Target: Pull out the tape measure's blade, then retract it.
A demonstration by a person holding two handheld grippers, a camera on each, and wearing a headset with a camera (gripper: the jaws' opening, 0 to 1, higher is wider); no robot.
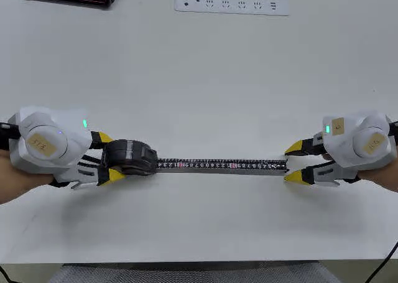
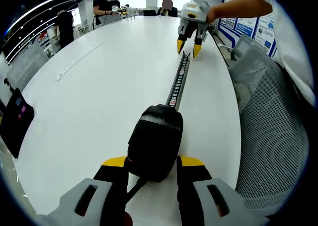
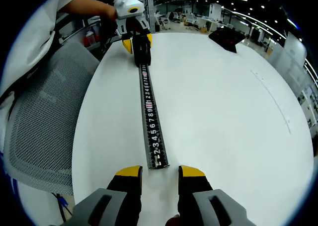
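**A:** So, where is the tape measure [image 1: 129,157]?

**B:** On the white table [image 1: 199,78], near its front edge. The left gripper [image 1: 111,157] clamps its black case [image 2: 155,141]. The right gripper's [image 1: 291,163] jaws stand apart, with the blade's [image 1: 221,165] tip just at their mouth, ungripped.

**A:** How will it handle?

**B:** Probably a solid, weighty case and a thin, springy, slick blade; pinch the end hook [image 3: 158,162] flat-on.

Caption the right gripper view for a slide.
Open right gripper at the tip of the extended tape measure blade; left gripper holds the case.

On table [image 1: 199,96]: tape measure [image 1: 130,157], power strip [image 1: 231,4]
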